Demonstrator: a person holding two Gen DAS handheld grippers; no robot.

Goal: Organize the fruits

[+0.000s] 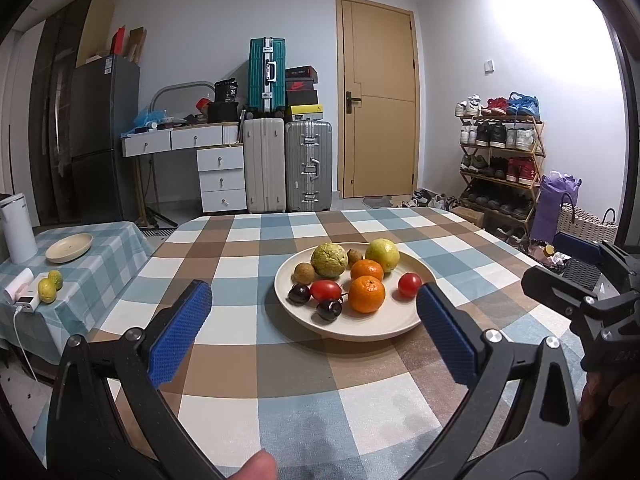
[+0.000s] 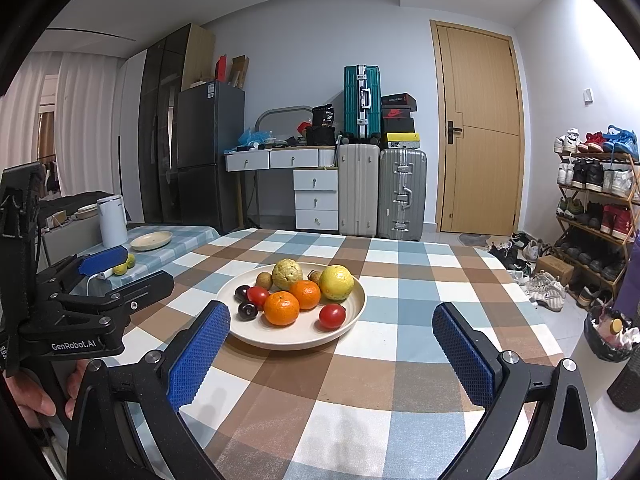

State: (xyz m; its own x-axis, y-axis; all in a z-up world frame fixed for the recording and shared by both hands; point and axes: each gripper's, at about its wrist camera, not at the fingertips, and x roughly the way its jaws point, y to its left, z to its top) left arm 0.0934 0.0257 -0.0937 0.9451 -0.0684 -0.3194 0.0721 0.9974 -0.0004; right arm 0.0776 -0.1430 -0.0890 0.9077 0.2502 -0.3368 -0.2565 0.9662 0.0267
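Both the left tongs (image 1: pixel 314 312) and right tongs (image 2: pixel 332 334) hang spread and empty before the plate (image 2: pixel 352 316) of mixed fruit on the table (image 2: pixel 400 360): either sorted already or awaiting sorting.

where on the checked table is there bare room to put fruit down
Bare cloth lies all around the plate: the near strip of table between both open grippers, and the far strip toward the suitcases. The plate itself is crowded. The small plate on the side table is bare; two fruits sit near it.
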